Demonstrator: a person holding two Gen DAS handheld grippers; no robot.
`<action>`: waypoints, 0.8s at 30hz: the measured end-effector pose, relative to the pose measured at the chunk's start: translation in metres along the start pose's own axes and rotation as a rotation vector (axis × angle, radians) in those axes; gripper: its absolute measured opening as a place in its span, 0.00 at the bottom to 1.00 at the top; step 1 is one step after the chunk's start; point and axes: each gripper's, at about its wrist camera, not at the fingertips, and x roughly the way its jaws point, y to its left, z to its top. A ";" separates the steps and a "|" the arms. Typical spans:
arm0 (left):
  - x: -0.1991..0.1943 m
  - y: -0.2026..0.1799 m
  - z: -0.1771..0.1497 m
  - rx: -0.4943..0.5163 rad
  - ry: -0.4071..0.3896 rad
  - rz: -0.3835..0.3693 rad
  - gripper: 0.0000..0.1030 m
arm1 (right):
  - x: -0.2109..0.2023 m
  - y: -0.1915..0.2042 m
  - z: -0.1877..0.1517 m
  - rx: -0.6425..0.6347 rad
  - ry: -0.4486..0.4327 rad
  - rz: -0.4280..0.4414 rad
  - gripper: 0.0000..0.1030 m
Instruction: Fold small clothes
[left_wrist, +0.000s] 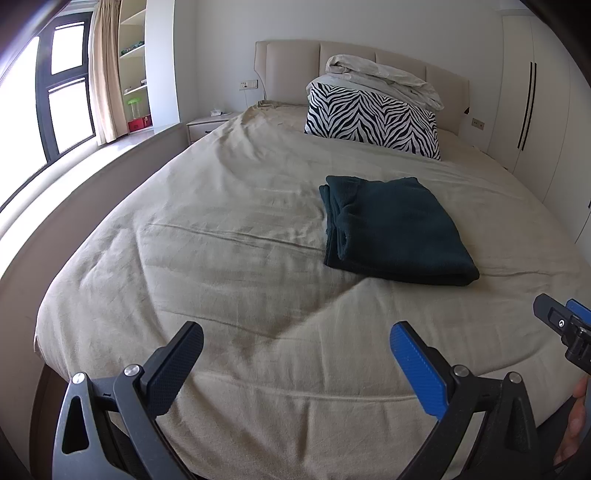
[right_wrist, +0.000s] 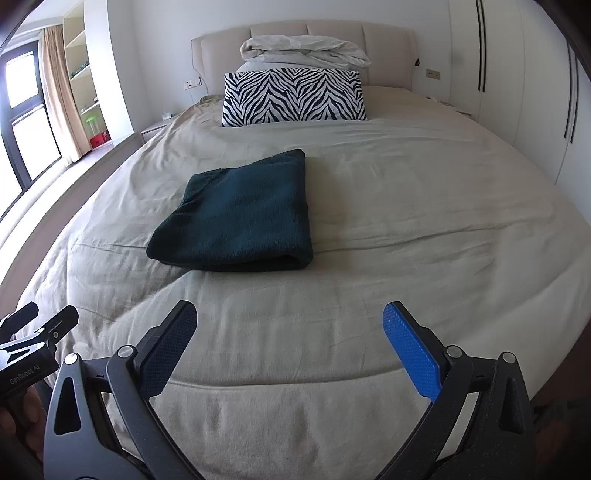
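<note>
A dark teal garment (left_wrist: 395, 230) lies folded into a neat rectangle on the beige bed sheet (left_wrist: 229, 258); it also shows in the right wrist view (right_wrist: 240, 221). My left gripper (left_wrist: 295, 354) is open and empty, held above the foot of the bed, well short of the garment and to its left. My right gripper (right_wrist: 290, 332) is open and empty, also above the foot of the bed, short of the garment and to its right. The right gripper shows at the right edge of the left wrist view (left_wrist: 565, 325), and the left gripper at the left edge of the right wrist view (right_wrist: 33, 332).
A zebra-print pillow (right_wrist: 293, 96) and a bundled white duvet (right_wrist: 303, 50) lie at the padded headboard (right_wrist: 229, 48). A nightstand (left_wrist: 207, 123), shelves and a curtained window are on the left. White wardrobes (right_wrist: 517, 92) stand on the right.
</note>
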 end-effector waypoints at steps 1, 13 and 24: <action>0.001 0.000 0.000 0.000 0.001 0.000 1.00 | 0.000 0.000 0.000 0.000 0.001 -0.001 1.00; 0.001 -0.001 -0.001 0.002 0.003 0.000 1.00 | 0.001 0.000 -0.001 0.001 0.002 -0.001 1.00; 0.001 -0.002 -0.002 0.004 0.004 -0.001 1.00 | 0.001 0.001 -0.002 0.002 0.003 -0.002 1.00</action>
